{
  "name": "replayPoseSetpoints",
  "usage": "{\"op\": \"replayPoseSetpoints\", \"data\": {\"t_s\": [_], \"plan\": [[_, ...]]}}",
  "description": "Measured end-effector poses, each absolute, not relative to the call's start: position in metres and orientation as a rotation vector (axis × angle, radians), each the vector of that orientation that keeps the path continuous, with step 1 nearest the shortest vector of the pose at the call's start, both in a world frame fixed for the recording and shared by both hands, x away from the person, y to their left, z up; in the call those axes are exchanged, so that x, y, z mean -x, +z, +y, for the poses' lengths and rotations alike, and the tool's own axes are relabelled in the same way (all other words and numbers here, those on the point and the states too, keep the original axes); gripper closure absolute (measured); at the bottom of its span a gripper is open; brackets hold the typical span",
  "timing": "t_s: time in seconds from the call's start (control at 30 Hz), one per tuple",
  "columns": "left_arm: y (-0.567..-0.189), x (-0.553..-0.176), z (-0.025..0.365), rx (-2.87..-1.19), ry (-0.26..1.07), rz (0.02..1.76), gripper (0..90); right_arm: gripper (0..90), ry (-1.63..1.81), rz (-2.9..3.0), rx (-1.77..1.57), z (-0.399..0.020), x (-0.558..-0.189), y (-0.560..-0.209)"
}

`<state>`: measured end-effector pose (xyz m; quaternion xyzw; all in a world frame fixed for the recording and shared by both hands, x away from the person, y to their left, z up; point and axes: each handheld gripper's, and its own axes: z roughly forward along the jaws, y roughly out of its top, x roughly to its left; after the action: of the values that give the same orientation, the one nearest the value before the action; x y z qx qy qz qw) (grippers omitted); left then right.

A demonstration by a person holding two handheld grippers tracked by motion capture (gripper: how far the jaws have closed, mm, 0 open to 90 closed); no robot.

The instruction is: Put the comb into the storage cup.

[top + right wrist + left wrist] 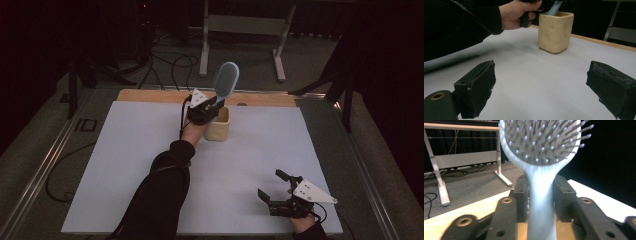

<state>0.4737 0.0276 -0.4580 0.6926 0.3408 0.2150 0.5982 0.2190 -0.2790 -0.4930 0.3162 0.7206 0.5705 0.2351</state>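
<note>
A pale blue hairbrush [226, 80] stands tilted, head up, with its handle down in a cream square cup [218, 127] at the back of the white table mat. My left gripper [214, 106] is at the cup's rim. In the left gripper view its jaws [541, 192] flank the brush handle [541, 205] closely without clearly pressing it, so it is open. The right gripper view has the cup [555, 32] with the handle [554, 7] in it and the left hand [516, 12] beside it. My right gripper [270, 184] rests open and empty near the front right; its pads [481, 85] stand wide apart.
The white mat [125, 165] covers a wooden tabletop [150, 95] whose edge shows at the back. Behind the table are a white metal stand [240, 30] and cables [170, 65] on the grey floor. Metal rails run along both table sides.
</note>
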Motion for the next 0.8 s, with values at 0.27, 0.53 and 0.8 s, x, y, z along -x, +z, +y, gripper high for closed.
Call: {"op": "replayPoseSetpoints", "data": {"t_s": [0.27, 0.53, 0.8], "plan": [[-0.447, -0.468, 0.028, -1.590, 0.463, 0.749, 8.8, 8.1, 1.568, 1.976, -0.874, -0.279, -0.219, -0.493], [-0.443, -0.466, 0.028, -1.634, 0.459, 0.730, 0.0, 8.1, 1.563, 1.975, -0.871, -0.279, -0.219, -0.493], [-0.441, -0.466, 0.030, -1.684, 0.415, 0.706, 0.0, 8.1, 1.564, 1.978, -0.870, -0.279, -0.219, -0.493]]}}
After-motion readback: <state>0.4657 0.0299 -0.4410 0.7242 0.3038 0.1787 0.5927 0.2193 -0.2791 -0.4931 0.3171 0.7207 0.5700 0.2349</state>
